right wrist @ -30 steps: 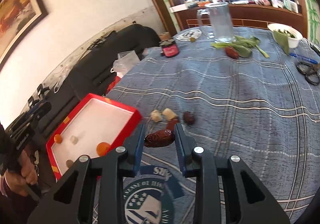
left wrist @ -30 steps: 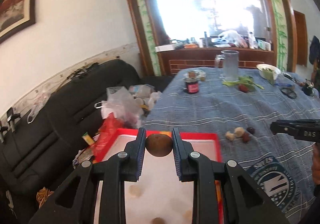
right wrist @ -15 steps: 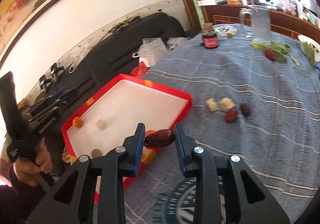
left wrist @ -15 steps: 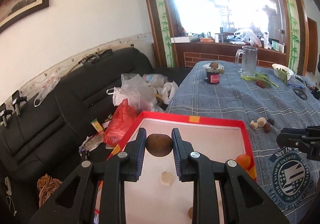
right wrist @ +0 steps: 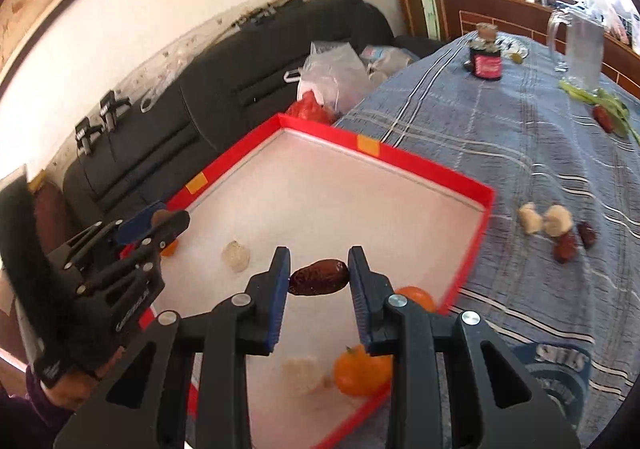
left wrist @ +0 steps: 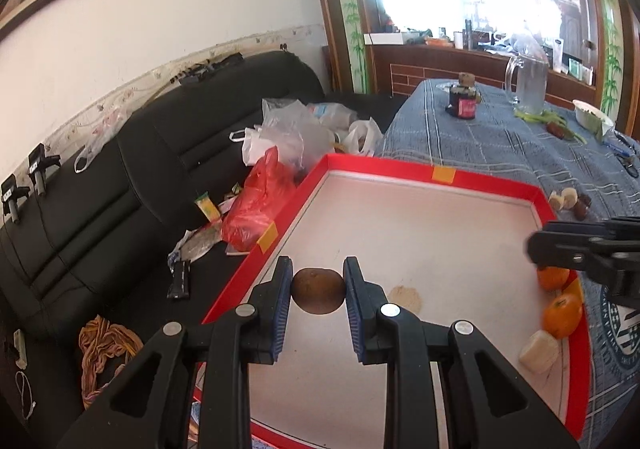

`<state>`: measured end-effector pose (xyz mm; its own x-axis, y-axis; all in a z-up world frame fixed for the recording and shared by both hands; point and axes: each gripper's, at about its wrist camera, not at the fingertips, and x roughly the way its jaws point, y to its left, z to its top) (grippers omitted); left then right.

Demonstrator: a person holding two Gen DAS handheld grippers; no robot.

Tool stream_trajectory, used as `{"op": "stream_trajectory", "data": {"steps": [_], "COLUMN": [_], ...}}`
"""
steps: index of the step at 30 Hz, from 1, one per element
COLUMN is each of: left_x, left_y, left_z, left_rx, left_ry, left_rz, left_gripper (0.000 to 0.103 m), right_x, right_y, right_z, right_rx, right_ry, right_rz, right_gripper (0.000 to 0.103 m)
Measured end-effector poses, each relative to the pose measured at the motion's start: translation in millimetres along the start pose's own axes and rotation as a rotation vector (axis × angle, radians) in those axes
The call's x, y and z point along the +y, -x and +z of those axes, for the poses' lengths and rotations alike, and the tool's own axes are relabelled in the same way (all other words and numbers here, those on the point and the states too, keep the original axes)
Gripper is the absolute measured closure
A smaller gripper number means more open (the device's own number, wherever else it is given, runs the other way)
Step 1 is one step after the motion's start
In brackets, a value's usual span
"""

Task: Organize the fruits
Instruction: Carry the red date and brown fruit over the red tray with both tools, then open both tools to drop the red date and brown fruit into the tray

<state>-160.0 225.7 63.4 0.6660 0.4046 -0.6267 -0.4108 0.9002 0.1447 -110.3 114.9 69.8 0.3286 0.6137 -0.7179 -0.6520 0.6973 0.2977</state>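
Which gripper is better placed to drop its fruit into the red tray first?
Either could, but the left gripper looks better: its brown fruit hangs over bare tray floor. The right gripper holds its date near the oranges by the tray rim.

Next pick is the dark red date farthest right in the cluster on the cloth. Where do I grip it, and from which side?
Come from above and close on the date's narrow middle, across its short width. It lies flat on the tablecloth, and another date crowds its left side, so enter from the open right.
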Motion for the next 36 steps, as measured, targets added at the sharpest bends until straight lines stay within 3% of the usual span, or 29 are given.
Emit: {"op": "stream_trajectory", "data": {"steps": [12, 23, 28, 31, 36], "left_x": [6.8, 2.5, 1.0, -2.7, -14.4], "left_y": [-13.1, -17.9, -14.0, -10.8, -5.4], "left_z": [-13.3, -18.2, -15.8, -14.6, -11.7], "left_rx": [0.033, 0.064, 0.065, 0.062, 0.057], "left_ry": [-0.012, -0.028, -0.030, -0.037, -0.070], "left_rz": [-0.016, -0.020, -0.001, 0.010, 0.035], "left_gripper": [0.078, 0.077, 0.062, 0.045, 0.035], "right_x": [14.1, 6.6, 1.0, -4.4, -28.9], "right_y": [-46.0, -50.7, -29.9, -5.5, 35.0], "right_z": [2.9, 6.4, 9.8, 14.5, 18.6], "right_rx": [0.102, 0.138, 0.097, 0.035, -0.063], "right_ry": [0.007, -0.032, -0.051, -0.049, -0.075], "right_rz": [-0.058, -0.054, -0.016, -0.013, -0.047], "right_gripper": [0.071, 0.070, 0.070, 0.069, 0.057]}}
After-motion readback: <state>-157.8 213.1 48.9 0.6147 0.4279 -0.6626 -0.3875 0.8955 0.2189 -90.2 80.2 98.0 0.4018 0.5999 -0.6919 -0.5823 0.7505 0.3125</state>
